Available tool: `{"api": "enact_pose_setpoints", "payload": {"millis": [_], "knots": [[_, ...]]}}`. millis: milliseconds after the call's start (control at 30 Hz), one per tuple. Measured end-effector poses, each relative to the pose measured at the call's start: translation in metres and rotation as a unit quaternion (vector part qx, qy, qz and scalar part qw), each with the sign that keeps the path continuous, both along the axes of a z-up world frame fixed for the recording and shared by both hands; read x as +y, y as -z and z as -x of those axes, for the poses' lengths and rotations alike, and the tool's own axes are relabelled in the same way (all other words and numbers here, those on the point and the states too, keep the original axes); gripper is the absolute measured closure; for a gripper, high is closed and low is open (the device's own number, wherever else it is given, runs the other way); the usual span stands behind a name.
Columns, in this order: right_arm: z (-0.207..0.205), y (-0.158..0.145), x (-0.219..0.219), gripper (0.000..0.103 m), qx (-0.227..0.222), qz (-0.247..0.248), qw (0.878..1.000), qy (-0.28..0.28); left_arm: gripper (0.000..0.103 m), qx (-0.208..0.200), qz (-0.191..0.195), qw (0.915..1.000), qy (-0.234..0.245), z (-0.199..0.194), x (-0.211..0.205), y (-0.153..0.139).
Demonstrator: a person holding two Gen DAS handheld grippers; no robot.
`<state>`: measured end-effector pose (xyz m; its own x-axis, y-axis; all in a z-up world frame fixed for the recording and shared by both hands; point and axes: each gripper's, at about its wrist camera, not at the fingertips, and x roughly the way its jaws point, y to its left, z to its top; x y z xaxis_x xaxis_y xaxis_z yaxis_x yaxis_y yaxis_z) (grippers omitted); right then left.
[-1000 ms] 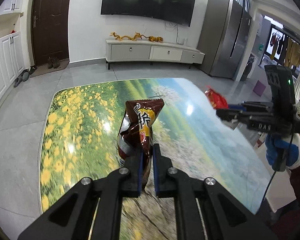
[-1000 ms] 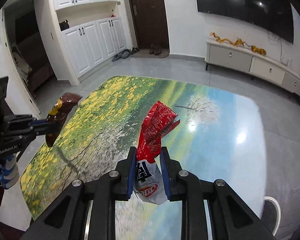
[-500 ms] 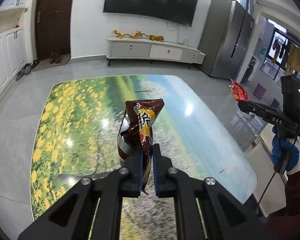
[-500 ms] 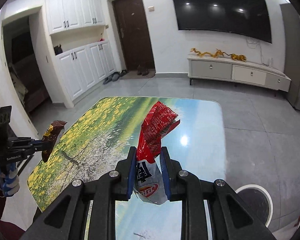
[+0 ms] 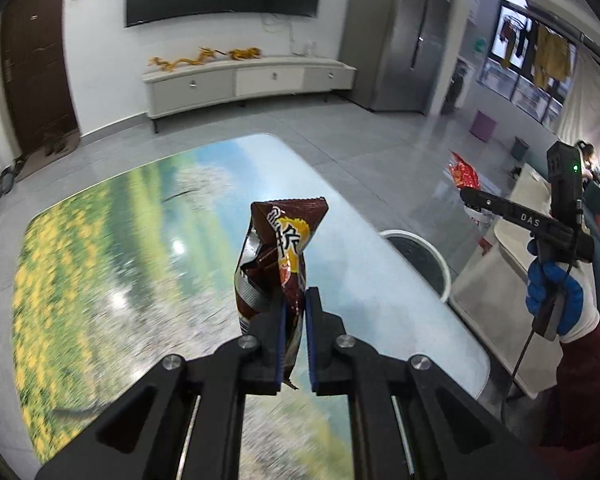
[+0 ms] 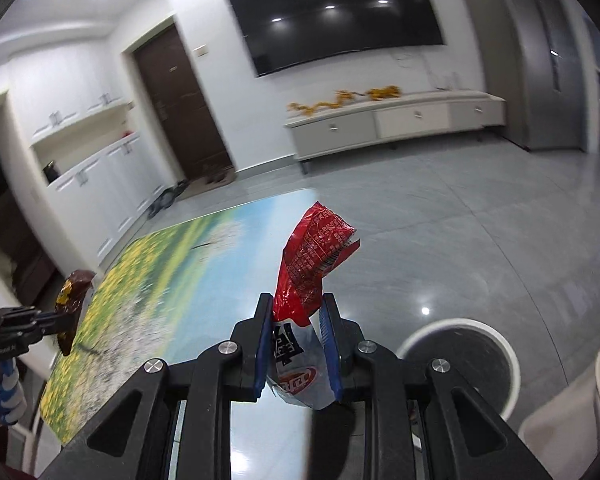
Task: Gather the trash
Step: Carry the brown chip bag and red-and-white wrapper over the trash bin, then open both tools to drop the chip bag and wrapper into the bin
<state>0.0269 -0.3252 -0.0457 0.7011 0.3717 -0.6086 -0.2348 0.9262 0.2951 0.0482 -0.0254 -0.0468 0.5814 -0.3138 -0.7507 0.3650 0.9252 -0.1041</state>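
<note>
My left gripper (image 5: 294,312) is shut on a brown snack bag (image 5: 278,256) and holds it upright above the picture-printed table (image 5: 120,248). My right gripper (image 6: 296,320) is shut on a red and white snack bag (image 6: 312,264), held past the table's right edge. A white round trash bin (image 6: 460,364) stands on the floor just right of and below the right gripper; it also shows in the left wrist view (image 5: 420,258) beyond the table edge. The right gripper with its red bag (image 5: 464,174) shows at the right of the left wrist view. The left gripper's brown bag (image 6: 74,300) shows at the left of the right wrist view.
The table's rounded right edge (image 5: 440,308) runs close to the bin. A pale counter or seat (image 5: 512,248) stands right of the bin. A TV cabinet (image 5: 244,84), a fridge (image 5: 400,36) and a dark door (image 6: 180,104) line the far walls. Grey tiled floor (image 6: 460,216) lies around.
Both grippers have swung to the right with their bags. The right gripper now hangs beyond the table edge beside the white bin, which has come fully into view.
</note>
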Motion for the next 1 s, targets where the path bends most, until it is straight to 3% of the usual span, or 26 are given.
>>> {"api": "enact_pose_setpoints", "payload": {"millis": [300,633,867,900,967,1000], "knots": [[-0.010,0.022,-0.073,0.081,0.034,0.004,0.997,0.065,0.095,0.041,-0.012,0.9968,0.068,-0.058,-0.108,0.023],[-0.024,0.051,-0.118,0.079,0.074,0.025,0.992,0.104,0.094,0.078,-0.013,0.9877,0.134,-0.099,-0.233,0.055],[-0.036,0.072,-0.131,0.079,0.097,0.033,0.988,0.116,0.093,0.121,0.011,0.9827,0.139,-0.130,-0.275,0.082],[-0.038,0.076,-0.132,0.079,0.101,0.036,0.987,0.118,0.089,0.128,0.017,0.9817,0.140,-0.134,-0.278,0.085],[-0.042,0.081,-0.135,0.074,0.108,0.042,0.985,0.126,0.067,0.145,0.034,0.9793,0.137,-0.141,-0.282,0.092],[-0.042,0.085,-0.138,0.071,0.113,0.042,0.984,0.131,0.045,0.147,0.040,0.9793,0.133,-0.143,-0.282,0.094]]}}
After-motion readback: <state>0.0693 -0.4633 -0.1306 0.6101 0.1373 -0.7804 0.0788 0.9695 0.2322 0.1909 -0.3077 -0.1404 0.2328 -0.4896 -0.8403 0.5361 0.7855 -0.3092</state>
